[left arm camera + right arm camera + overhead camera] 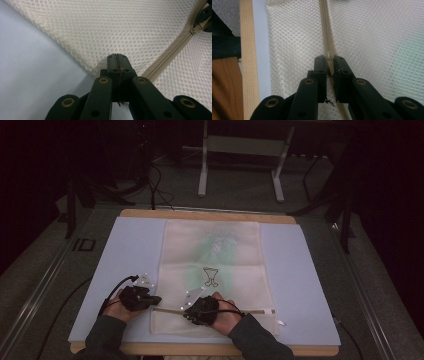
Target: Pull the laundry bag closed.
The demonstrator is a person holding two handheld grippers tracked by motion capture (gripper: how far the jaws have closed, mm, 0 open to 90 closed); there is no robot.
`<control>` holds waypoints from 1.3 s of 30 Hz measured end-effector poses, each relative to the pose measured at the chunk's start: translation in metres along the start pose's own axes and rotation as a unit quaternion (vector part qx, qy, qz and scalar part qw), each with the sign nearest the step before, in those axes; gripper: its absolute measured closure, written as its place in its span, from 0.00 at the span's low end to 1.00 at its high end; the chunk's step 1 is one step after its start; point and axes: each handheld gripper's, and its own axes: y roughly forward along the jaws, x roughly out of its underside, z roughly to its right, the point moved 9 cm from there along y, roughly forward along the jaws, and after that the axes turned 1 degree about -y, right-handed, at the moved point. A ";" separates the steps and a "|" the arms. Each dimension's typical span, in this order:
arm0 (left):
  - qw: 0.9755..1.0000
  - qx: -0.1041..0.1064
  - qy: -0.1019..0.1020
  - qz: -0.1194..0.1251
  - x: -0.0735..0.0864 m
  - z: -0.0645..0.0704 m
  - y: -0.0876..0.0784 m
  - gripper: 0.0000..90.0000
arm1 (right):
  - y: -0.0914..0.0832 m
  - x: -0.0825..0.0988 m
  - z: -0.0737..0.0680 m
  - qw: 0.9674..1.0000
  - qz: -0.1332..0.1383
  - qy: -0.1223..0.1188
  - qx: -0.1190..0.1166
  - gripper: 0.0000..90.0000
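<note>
So the mesh bag [215,275] lay flat in the middle of a pale blue mat [300,285], its near end not far from the mat's front edge and the wooden table lip [210,350] just past that. Plenty of bare mat sat open on both sides of the bag, more on the far corners than near the hands.

The bag itself was cream-coloured netting with a fine honeycomb weave, kind of see-through, with a faint green patch showing through the upper half and a small dark outline drawing near the centre. A beige zipper [215,310] ran across the near end of it.

The left gripper [141,298] sat at the bag's near left corner, and in the left gripper view its jaws were pressed together right over the edge of the netting [140,32], where the mesh met the mat [32,75]. Whether any mesh was actually caught between them was hard to tell. The right gripper [201,309] was on the zipper line, and in the right gripper view its jaws were pinching the zipper's slider [328,55], with the zipper tape [325,27] running straight away from the tips.

What the green thing inside the bag was couldn't be made out. Both hands covered parts of the zipper from above, and the room behind the table was mostly too dark to read.
</note>
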 end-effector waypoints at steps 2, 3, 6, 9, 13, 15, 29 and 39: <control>1.000 0.000 -0.001 0.000 0.000 0.000 0.000 1.00 | 0.000 0.001 0.000 1.000 0.000 -0.001 -0.001 0.91; 1.000 0.000 0.000 0.000 0.000 0.000 0.000 1.00 | -0.001 0.002 0.001 1.000 0.000 -0.001 0.000 0.91; 1.000 0.000 0.000 0.000 0.000 0.000 0.000 1.00 | -0.001 0.004 0.002 1.000 -0.002 0.003 0.001 0.91; 1.000 0.000 0.000 0.000 0.000 0.000 0.000 1.00 | -0.003 0.005 0.003 1.000 -0.003 0.003 0.001 0.91; 1.000 -0.001 0.001 -0.001 0.000 0.000 0.000 1.00 | -0.004 0.006 0.005 1.000 -0.001 0.004 0.003 0.91; 1.000 0.000 0.000 -0.001 0.000 0.000 0.000 1.00 | -0.005 0.008 0.006 1.000 -0.003 0.005 0.003 0.91; 1.000 0.000 -0.002 0.000 0.000 0.000 0.000 1.00 | -0.009 0.015 0.010 1.000 -0.002 0.018 0.000 0.91; 1.000 -0.001 -0.001 -0.002 0.000 0.000 0.000 1.00 | -0.014 0.020 0.011 1.000 -0.002 0.022 -0.002 0.91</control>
